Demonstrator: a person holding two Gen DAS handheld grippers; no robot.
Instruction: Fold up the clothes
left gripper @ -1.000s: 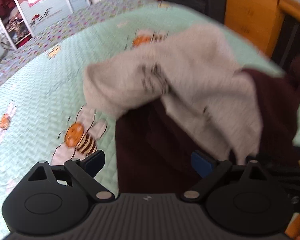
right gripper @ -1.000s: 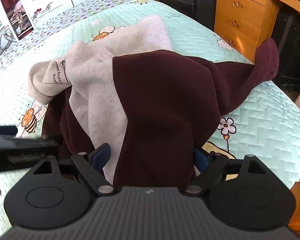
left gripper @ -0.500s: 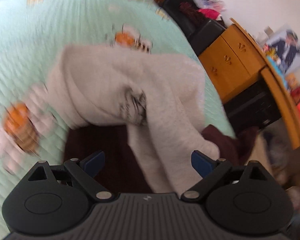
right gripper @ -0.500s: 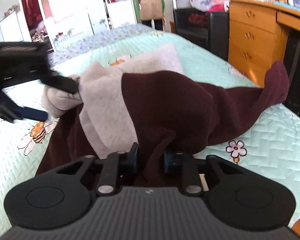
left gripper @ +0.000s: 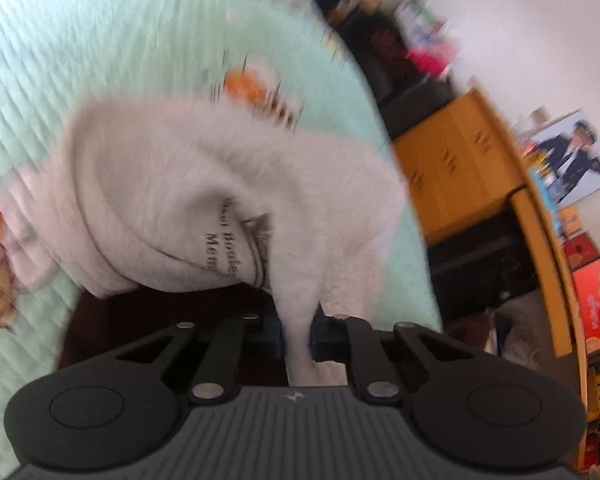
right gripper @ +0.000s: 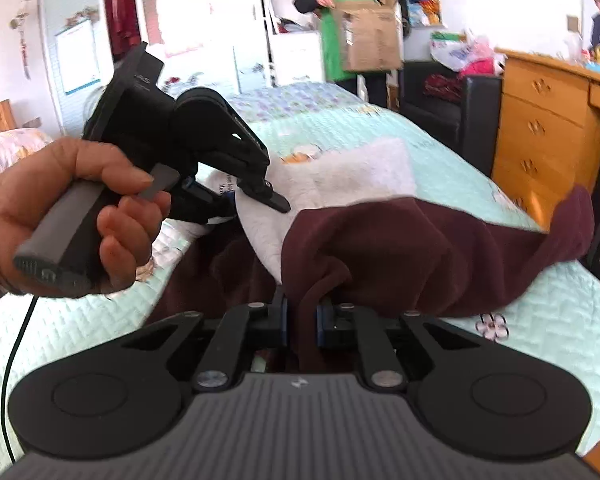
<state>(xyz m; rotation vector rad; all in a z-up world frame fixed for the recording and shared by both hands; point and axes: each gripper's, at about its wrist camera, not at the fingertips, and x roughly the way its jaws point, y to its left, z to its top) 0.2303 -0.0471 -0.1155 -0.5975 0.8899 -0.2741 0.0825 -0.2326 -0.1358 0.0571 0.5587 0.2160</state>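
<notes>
On the bed (right gripper: 440, 168), the left gripper (left gripper: 298, 330) pinches the grey part of the sweatshirt (left gripper: 204, 200) — its maroon sleeve (right gripper: 552, 232) trails right toward the dresser (right gripper: 540, 120). The right gripper (right gripper: 302, 316) is clamped on a maroon fold.

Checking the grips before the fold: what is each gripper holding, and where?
Left gripper pinches a fold of the grey sweatshirt. Right gripper pinches a bunched fold of the maroon garment.
</notes>
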